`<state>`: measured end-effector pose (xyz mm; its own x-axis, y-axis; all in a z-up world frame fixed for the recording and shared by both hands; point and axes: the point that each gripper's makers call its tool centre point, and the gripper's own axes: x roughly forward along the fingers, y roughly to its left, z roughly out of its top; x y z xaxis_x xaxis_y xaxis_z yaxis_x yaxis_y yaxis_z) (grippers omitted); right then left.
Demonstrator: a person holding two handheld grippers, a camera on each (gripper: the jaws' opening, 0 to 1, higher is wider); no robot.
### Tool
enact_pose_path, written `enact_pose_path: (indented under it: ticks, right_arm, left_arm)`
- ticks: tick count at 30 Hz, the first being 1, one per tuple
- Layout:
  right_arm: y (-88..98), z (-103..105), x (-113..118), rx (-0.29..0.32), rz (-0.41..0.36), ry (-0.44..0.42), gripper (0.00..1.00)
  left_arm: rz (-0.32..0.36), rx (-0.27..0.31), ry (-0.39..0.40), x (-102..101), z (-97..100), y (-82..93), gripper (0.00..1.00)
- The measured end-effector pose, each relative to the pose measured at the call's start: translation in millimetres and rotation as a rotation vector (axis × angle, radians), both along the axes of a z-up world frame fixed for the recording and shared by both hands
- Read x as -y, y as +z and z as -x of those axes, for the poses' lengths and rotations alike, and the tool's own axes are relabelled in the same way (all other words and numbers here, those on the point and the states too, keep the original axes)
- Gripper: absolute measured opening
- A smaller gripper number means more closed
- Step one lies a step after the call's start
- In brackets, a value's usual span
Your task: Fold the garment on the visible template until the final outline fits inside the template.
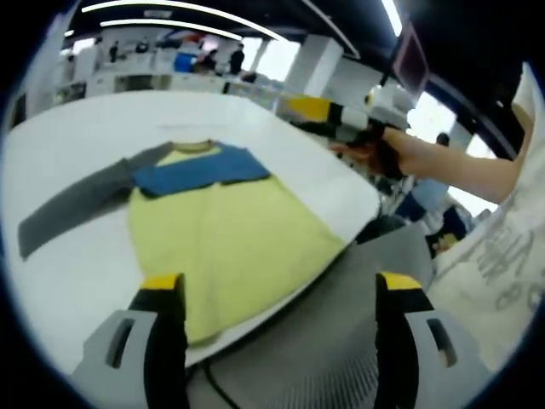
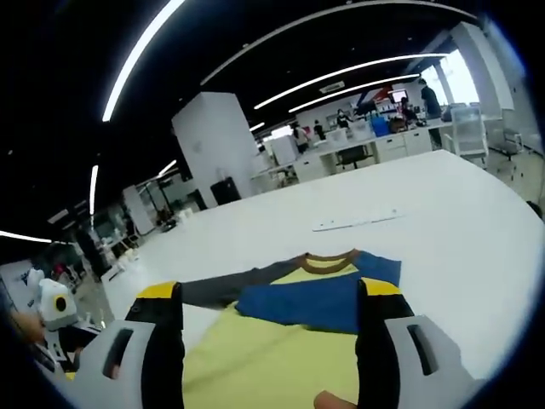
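Two tools: left tool and right tool both stand with jaws wide apart, nothing between them.
Garment: a yellow sweater lies flat on the white worktop, its hem at the near edge.
Sleeves: the blue sleeve is folded across the chest; the grey sleeve is spread out to the side.
Collar: brown neckband, on the far side of the sweater from both tools.
Template: I cannot make out any outline under the cloth.
Risk, edge: the hem lies at the worktop's edge, so a pull toward the person would likely drag cloth off and out of the workspace.
Risk, fold: lifting one layer carelessly could undo the blue sleeve's fold.
Left gripper view adds: the full grey sleeve, the person's hand holding the other tool, and a grey chair back below the edge.
Right gripper view adds: a thin white strip lying well beyond the collar.
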<state>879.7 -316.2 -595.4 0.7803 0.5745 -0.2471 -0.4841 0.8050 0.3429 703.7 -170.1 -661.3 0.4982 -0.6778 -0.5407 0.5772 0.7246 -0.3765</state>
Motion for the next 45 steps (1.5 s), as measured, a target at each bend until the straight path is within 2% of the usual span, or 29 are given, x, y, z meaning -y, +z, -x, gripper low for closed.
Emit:
enact_pose_path:
  ticks: [10, 16, 23, 45]
  right_arm:
    - [3.6, 18, 20, 0.001, 0.002, -0.022, 0.83]
    - [6.6, 30, 25, -0.002, -0.021, -0.05, 0.83]
    - [5.0, 41, 30, -0.005, -0.008, -0.06, 0.83]
    - [4.0, 46, 34, -0.016, -0.018, -0.084, 0.83]
  left_arm:
    - [-0.01, -0.007, -0.007, -2, 0.6, -2.0, 0.88]
    - [-0.01, -0.006, -0.002, -3, -2.9, -2.6, 0.88]
    - [-0.007, -0.009, -0.005, -2, -5.1, -3.9, 0.88]
    - [-0.011, -0.016, -0.004, -3, -7.8, -5.5, 0.88]
